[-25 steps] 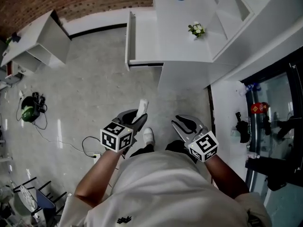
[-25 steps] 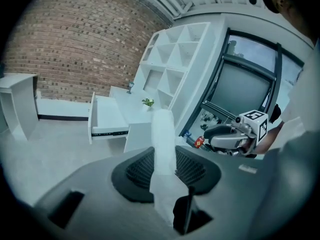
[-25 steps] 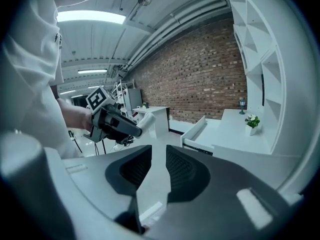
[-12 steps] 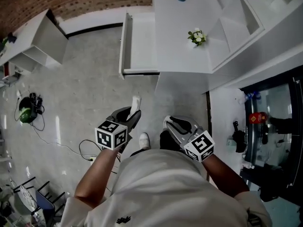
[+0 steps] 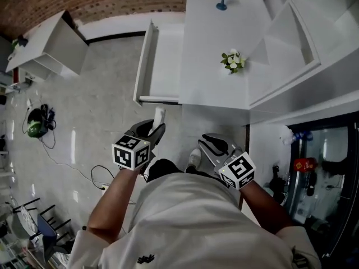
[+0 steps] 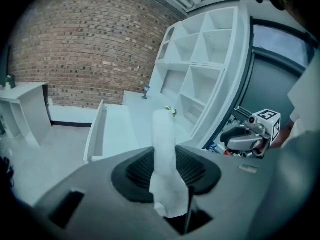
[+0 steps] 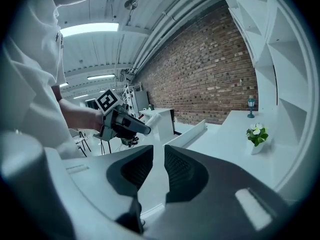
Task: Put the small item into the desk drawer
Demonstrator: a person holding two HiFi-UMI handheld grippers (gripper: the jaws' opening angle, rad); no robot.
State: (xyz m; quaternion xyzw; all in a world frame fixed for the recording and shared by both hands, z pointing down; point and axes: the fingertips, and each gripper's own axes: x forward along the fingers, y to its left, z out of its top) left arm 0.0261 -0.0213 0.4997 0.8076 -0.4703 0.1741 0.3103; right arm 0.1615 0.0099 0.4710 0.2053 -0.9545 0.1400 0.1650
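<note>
While left gripper (image 5: pixel 154 129) clamps the white small item (image 5: pixel 159 115) at frame centre, just below the open desk drawer (image 5: pixel 164 60), right gripper (image 5: pixel 208 144) lower right: jaws slightly apart, just been closing, nothing between.

White short-sleeved T-shirt (image 5: pixel 190 223), small black emblem (image 5: pixel 147 259) at lower centre — dark trousers (image 5: pixel 164 170), white shoe (image 5: pixel 193 158); grey left gripper (image 5: pixel 153 129) and right gripper (image 5: pixel 206 144) bear black-and-white marker cubes.
</note>
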